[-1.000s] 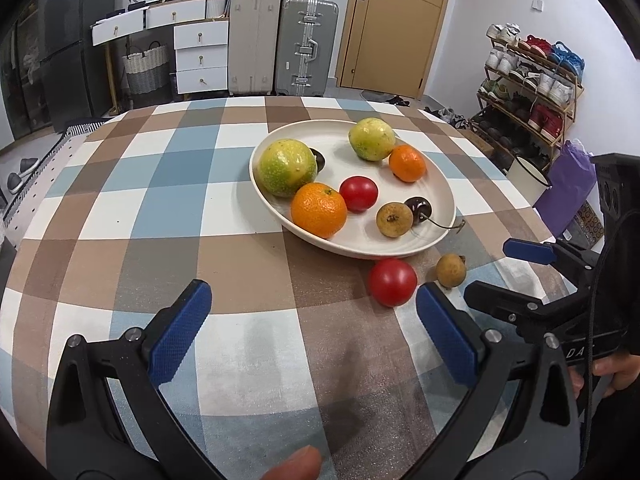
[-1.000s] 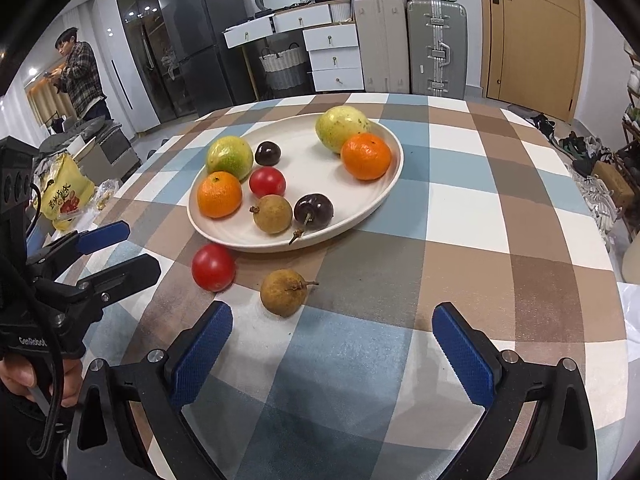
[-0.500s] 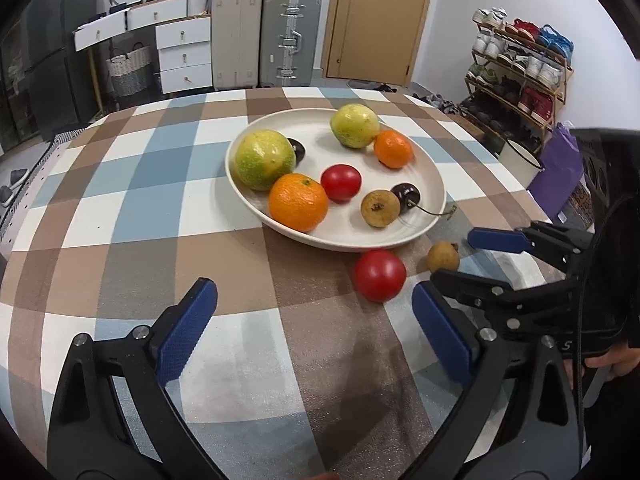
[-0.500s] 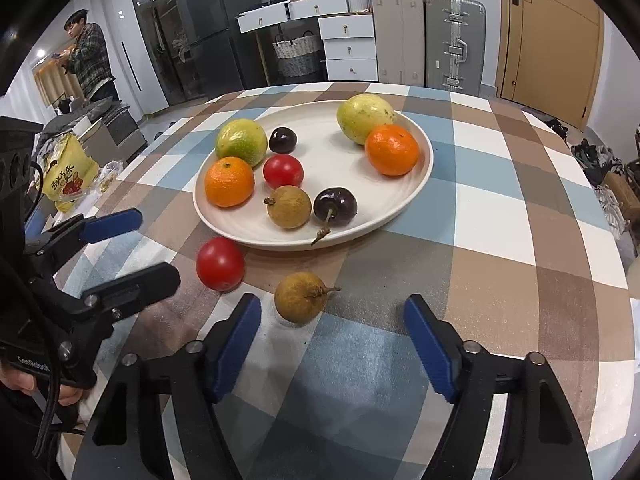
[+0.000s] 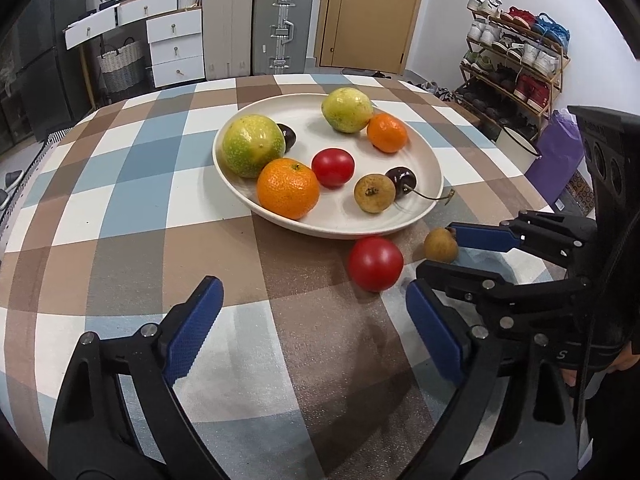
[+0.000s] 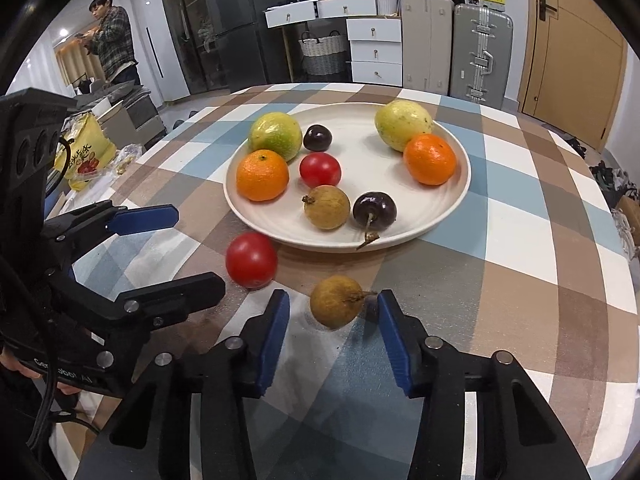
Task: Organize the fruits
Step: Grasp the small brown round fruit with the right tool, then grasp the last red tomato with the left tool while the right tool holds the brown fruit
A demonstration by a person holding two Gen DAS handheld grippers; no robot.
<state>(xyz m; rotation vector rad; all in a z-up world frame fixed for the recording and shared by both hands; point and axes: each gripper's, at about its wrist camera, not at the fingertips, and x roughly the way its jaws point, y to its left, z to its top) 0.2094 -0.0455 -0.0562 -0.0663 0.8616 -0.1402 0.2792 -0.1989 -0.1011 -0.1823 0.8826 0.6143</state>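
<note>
A white plate point(image 5: 312, 128) point(image 6: 360, 148) on the checked tablecloth holds oranges, green-yellow fruits, a tomato, a longan and dark cherries. Two fruits lie on the cloth in front of it. The brown longan point(image 6: 336, 306) point(image 5: 440, 245) lies between the jaws of my right gripper point(image 6: 332, 302) point(image 5: 448, 256). Those jaws are closing, with a gap still showing at the left pad. The red tomato point(image 5: 375, 263) point(image 6: 251, 260) lies just beyond my left gripper point(image 5: 312, 292) point(image 6: 200, 248), nearer its right finger. The left jaws are wide and closing slowly, with nothing between them.
A shoe rack point(image 5: 516, 52) and a purple bag point(image 5: 556, 156) stand past the table's right edge. Suitcases point(image 5: 280, 24) and white drawers point(image 5: 172, 48) line the back wall. A person in a plaid shirt point(image 6: 112, 44) stands far left, beside a yellow bag point(image 6: 84, 152).
My right gripper has moved in on the longan and its jaws have narrowed a lot around it. The left gripper has edged closer to the tomato, its jaws slightly narrower.
</note>
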